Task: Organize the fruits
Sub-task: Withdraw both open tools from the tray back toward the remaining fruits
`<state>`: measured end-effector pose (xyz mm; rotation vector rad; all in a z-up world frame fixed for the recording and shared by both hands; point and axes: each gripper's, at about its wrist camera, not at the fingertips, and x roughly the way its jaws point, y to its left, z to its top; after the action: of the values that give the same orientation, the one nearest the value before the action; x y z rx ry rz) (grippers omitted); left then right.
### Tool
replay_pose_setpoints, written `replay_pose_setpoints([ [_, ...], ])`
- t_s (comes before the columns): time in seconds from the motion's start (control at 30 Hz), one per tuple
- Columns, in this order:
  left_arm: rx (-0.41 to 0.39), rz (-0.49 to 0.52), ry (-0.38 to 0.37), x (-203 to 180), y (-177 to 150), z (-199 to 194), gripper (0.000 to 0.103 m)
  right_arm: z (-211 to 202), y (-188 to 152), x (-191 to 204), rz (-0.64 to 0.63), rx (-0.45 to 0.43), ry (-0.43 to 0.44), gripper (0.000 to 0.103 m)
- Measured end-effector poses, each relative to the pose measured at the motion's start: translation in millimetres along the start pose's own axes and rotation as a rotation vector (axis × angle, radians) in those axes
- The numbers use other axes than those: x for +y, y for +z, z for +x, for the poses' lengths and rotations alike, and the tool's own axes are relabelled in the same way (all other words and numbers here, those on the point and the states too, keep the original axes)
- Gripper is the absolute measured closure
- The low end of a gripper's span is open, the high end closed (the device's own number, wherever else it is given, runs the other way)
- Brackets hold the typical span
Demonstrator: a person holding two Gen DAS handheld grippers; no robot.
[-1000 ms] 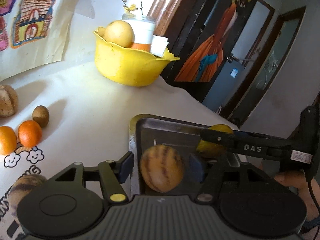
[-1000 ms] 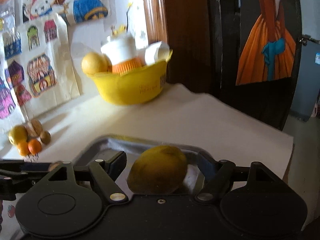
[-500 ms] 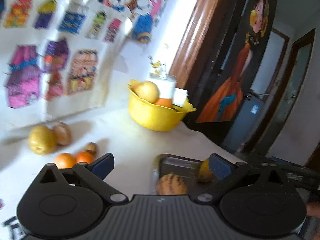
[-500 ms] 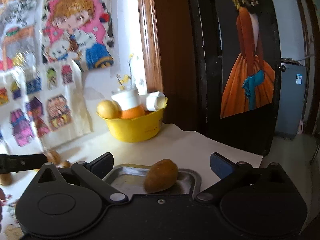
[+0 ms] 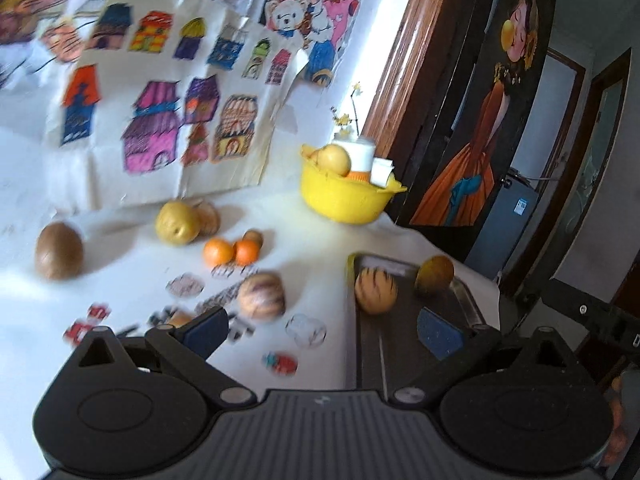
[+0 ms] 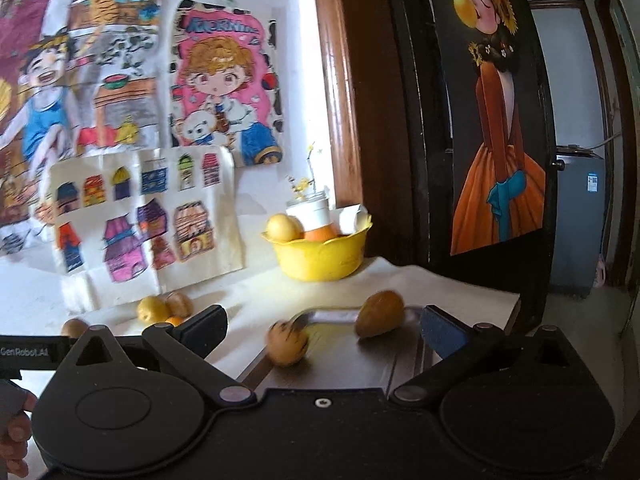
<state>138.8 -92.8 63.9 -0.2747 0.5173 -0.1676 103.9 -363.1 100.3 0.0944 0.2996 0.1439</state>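
Observation:
A dark metal tray (image 5: 404, 344) (image 6: 348, 356) lies at the table's right end. On it rest a striped round fruit (image 5: 375, 291) (image 6: 287, 342) and a yellow-brown oval fruit (image 5: 434, 273) (image 6: 379, 313). My left gripper (image 5: 324, 330) is open and empty, held back from the tray. My right gripper (image 6: 323, 326) is also open and empty, back from the tray. Loose on the white cloth lie another striped fruit (image 5: 261, 295), two oranges (image 5: 230, 251), a yellow pear (image 5: 177, 223) (image 6: 151, 309) and a brown kiwi (image 5: 58, 251).
A yellow bowl (image 5: 349, 197) (image 6: 322, 253) with a pear, a white jar and paper stands at the back by the wall. Children's drawings (image 5: 160, 120) hang behind the table. A dark door with a painted figure (image 6: 496, 128) stands to the right. A hand (image 6: 14, 436) shows at lower left.
Both grippers opened and let go of their fruits, which now rest on the tray. Both have pulled back and risen, so more of the table and wall shows.

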Motion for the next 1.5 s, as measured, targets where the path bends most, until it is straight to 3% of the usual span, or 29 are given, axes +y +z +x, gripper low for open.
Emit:
replay_pose_setpoints([
  [0.17, 0.003, 0.018, 0.045, 11, -20, -29, 0.0, -29, -29, 29, -0.018, 0.01, -0.031, 0.001],
  [0.33, 0.063, -0.053, 0.062, 43, -35, -52, 0.0, -40, -54, 51, -0.029, 0.059, -0.079, 0.001],
  [0.57, 0.099, -0.037, 0.153, 79, -49, -72, 0.0, -46, -77, 80, -0.011, 0.13, -0.075, 0.001],
  [0.87, 0.112, -0.056, 0.236, 123, -50, -87, 0.0, -41, -87, 124, -0.057, 0.223, 0.02, 0.001],
  [1.23, 0.103, -0.03, 0.297, 154, -40, -87, 0.0, -1, -85, 190, -0.118, 0.395, 0.241, 0.0],
  [1.5, 0.103, -0.065, 0.294, 181, -34, -70, 0.0, 29, -81, 213, -0.179, 0.399, 0.276, 0.001],
])
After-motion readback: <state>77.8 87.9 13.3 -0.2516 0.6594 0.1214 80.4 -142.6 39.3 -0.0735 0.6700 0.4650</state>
